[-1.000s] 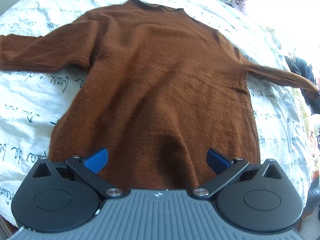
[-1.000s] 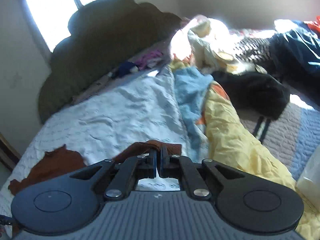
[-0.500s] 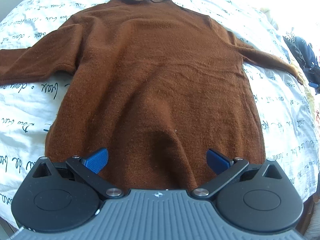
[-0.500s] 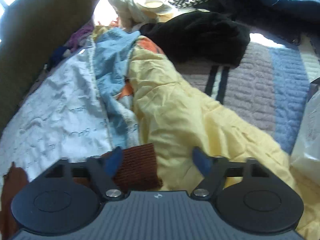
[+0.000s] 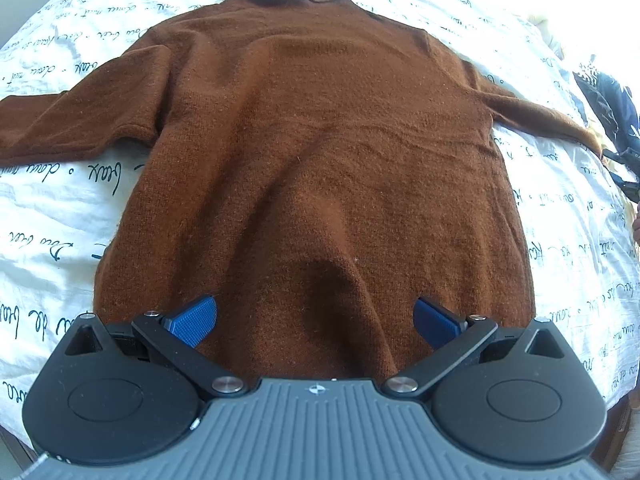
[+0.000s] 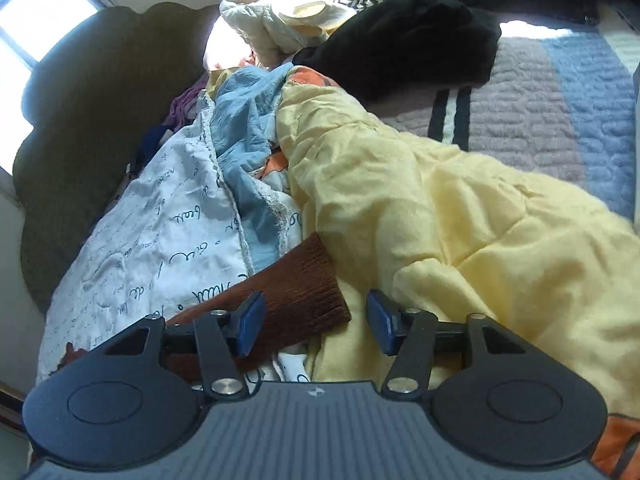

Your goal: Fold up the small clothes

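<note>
The bed is covered by a white sheet with dark handwriting printed on it (image 5: 60,208). A brown knitted sweater (image 5: 320,152) lies flat on the sheet, in the middle of the left wrist view. Its neck points to 12 o'clock. One sleeve goes out to 9 o'clock, the other to 3 o'clock.

In the right wrist view the ribbed cuff of the brown sleeve (image 6: 304,292) rests where the white sheet (image 6: 152,232) meets a soft yellow blanket (image 6: 440,216). A light blue cloth (image 6: 248,132) lies at 11 o'clock from the cuff, between sheet and blanket. A black garment (image 6: 408,40) sits at 12 o'clock. A grey and blue striped quilt (image 6: 560,112) lies at 2 o'clock.
</note>
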The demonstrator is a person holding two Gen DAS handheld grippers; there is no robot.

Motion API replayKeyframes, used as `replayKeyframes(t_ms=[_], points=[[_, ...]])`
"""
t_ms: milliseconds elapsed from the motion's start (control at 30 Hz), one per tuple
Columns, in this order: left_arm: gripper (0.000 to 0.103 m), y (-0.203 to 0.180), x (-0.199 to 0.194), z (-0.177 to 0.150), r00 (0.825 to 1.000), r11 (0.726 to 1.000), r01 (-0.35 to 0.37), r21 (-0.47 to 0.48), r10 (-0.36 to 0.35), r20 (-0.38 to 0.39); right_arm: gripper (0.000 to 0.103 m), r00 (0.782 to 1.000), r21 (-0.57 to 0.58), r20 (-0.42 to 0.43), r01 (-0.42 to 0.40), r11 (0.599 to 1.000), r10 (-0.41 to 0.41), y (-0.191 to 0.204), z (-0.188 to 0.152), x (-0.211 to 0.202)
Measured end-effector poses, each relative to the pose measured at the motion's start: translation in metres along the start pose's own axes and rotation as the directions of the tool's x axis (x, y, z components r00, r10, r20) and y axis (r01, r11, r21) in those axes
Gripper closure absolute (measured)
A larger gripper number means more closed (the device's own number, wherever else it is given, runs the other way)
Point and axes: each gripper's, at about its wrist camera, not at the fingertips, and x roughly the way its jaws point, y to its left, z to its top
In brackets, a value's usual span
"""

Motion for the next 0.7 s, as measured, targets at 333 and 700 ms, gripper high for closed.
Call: replayKeyframes(t_ms=[333, 700], points=[[0.0, 0.007, 0.0, 0.001, 1.0, 1.0, 0.001, -0.027, -0.002, -0.002, 0.097, 0.98, -0.098, 0.191, -0.037, 0.995, 0.055, 0.032, 0.005, -0.045], [0.0, 0.0, -0.005, -0.002, 0.999, 0.999, 0.032, 0.008, -0.032, 0.01, 0.097, 0.983, -0.127, 0.154, 0.116, 0.985, -0.096, 0.049, -0.008, -0.103]])
